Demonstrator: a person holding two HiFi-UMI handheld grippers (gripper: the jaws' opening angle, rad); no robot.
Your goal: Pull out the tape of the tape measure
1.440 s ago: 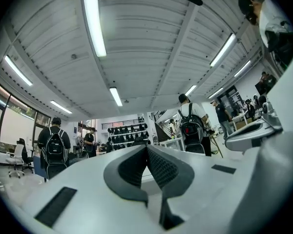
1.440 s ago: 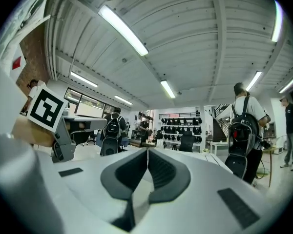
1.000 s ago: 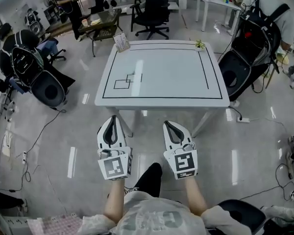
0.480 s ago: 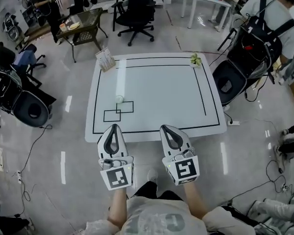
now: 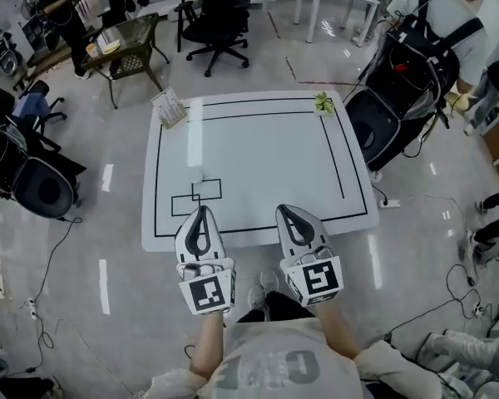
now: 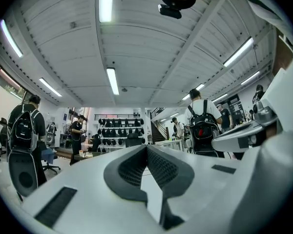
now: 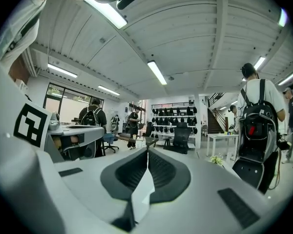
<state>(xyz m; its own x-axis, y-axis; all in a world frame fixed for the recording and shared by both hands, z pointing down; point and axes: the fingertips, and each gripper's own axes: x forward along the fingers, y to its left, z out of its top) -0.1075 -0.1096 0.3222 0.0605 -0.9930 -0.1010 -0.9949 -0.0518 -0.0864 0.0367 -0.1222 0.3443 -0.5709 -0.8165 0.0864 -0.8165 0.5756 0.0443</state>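
A white table with a black border line stands in front of me. Two small rectangles are drawn near its front left. A small pale round thing lies just beyond them; I cannot tell what it is, and no tape measure shows clearly. My left gripper and right gripper hang side by side, tips over the table's front edge, pointing level across it. In the left gripper view the left gripper is shut and empty. The right gripper is likewise shut with nothing in it.
A small plant stands at the table's far right corner and a card stand at the far left. A black round chair is beside the right edge, with a person with a backpack behind. Office chairs and floor cables surround the table.
I have come forward to the table: it was well ahead of the grippers and now lies under their tips. Both grippers stayed shut and side by side.
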